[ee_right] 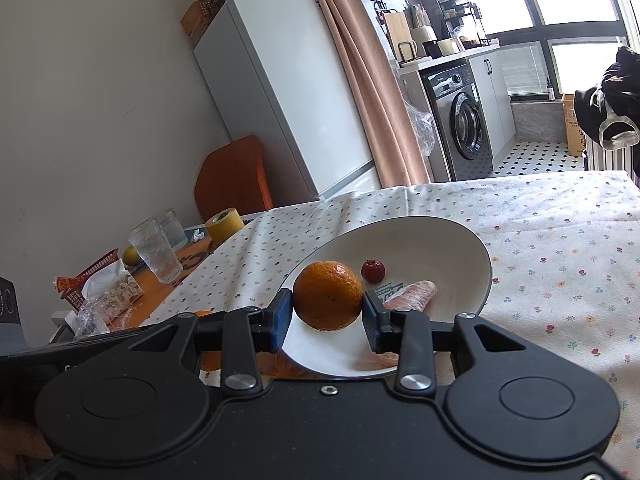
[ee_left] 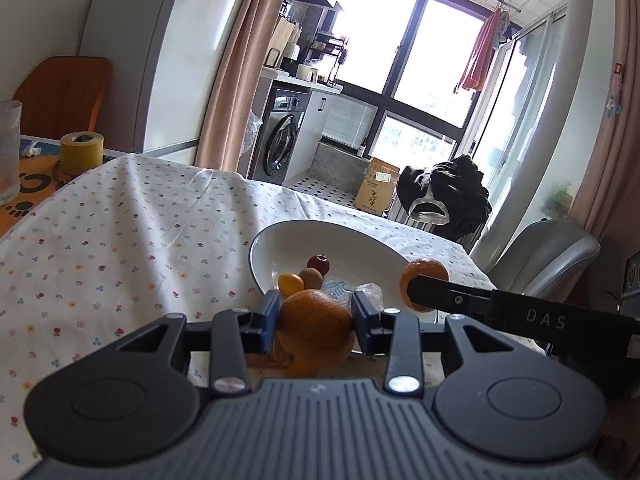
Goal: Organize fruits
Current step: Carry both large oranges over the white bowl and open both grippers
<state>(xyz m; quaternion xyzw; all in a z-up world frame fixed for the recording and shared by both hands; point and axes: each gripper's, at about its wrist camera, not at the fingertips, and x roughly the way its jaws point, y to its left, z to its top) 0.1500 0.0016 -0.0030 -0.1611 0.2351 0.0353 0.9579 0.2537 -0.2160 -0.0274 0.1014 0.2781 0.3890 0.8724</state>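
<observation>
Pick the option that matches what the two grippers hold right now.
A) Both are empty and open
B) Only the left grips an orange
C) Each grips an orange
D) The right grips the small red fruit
C: the left gripper pinches an orange between its blue fingers, and the right gripper clamps a second orange above the white plate.

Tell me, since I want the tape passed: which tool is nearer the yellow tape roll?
Left. The left tool, gripping an orange at the white plate's near rim, is on the yellow tape roll's side; the right tool, holding another orange, is farther right.
</observation>
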